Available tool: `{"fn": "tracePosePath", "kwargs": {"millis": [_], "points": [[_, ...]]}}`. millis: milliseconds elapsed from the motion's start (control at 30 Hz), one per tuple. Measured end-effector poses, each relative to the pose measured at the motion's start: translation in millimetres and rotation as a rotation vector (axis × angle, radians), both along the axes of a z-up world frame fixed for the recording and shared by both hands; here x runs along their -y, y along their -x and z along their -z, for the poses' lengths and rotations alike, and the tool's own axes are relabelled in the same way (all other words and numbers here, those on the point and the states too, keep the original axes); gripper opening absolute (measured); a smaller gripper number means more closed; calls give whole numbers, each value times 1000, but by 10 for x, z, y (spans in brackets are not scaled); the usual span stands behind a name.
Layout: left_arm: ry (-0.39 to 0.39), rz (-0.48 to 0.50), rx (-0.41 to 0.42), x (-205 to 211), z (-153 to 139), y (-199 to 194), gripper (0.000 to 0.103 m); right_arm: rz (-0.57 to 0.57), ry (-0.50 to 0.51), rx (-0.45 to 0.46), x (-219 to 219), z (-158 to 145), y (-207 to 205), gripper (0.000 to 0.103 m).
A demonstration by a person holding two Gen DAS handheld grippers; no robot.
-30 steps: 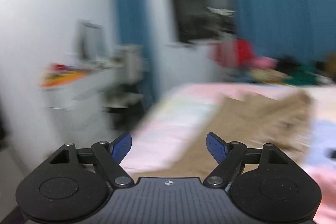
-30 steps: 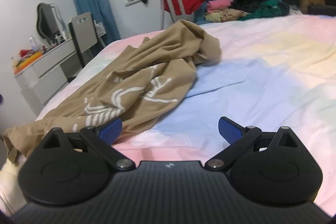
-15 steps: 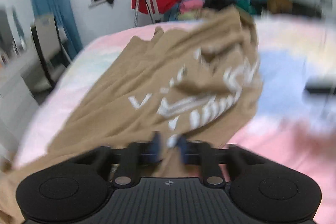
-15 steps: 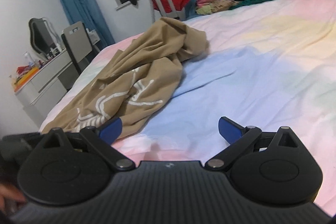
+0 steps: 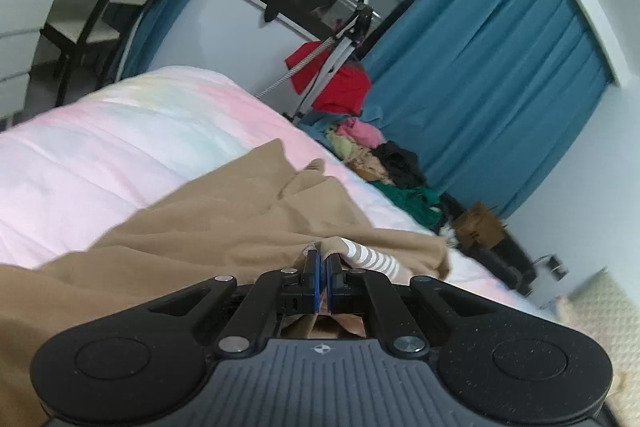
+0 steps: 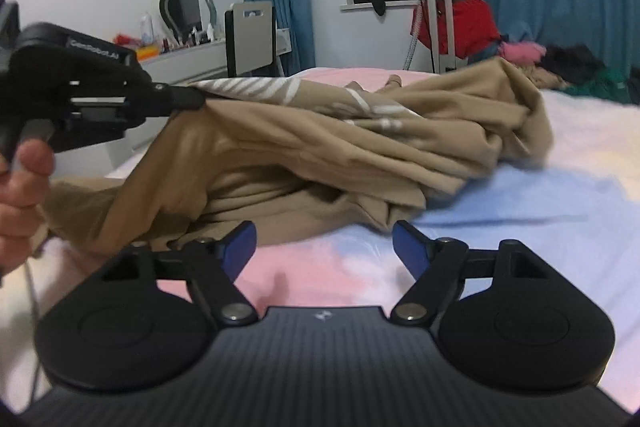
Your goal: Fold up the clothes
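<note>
- Left gripper (image 6: pixel 188 99): jaws clenched on a fold of the tan garment (image 6: pixel 320 147), lifting that edge off the bed (image 6: pixel 520 227); a hand (image 6: pixel 20 195) grips its handle.
- Right gripper (image 6: pixel 324 247): jaws parted, just been narrowing, nothing between them, low over the bed just in front of the garment.
</note>
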State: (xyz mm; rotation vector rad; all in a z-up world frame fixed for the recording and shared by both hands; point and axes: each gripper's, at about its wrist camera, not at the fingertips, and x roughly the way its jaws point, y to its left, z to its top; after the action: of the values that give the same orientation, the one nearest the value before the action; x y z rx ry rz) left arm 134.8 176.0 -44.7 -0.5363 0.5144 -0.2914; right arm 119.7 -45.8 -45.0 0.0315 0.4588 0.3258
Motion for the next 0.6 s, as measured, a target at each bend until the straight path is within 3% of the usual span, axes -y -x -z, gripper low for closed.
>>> {"fn": "tracePosePath", "kwargs": {"millis": [133, 267, 300, 333, 367, 433, 600], "points": [[-37, -21, -13, -25, 78, -49, 3, 82, 56, 16, -146, 71, -311, 68], [-26, -48, -8, -87, 161, -66, 3, 70, 180, 26, -315, 136, -579, 68], [-24, -53, -8, -95, 181, -75, 3, 52, 210, 24, -347, 132, -635, 57], [-26, -50, -8, -86, 193, -94, 3, 47, 232, 31, -359, 113, -661, 29], [-29, -44, -6, -78, 201, -111, 3, 54, 250, 35, -349, 71, -669, 17], [-23, -30, 2, -74, 206, -116, 3, 42, 235, 50, -271, -67, -593, 7], [-13, 42, 87, 13, 102, -12, 2, -25, 270, 118, 0, -413, -146, 7]]}}
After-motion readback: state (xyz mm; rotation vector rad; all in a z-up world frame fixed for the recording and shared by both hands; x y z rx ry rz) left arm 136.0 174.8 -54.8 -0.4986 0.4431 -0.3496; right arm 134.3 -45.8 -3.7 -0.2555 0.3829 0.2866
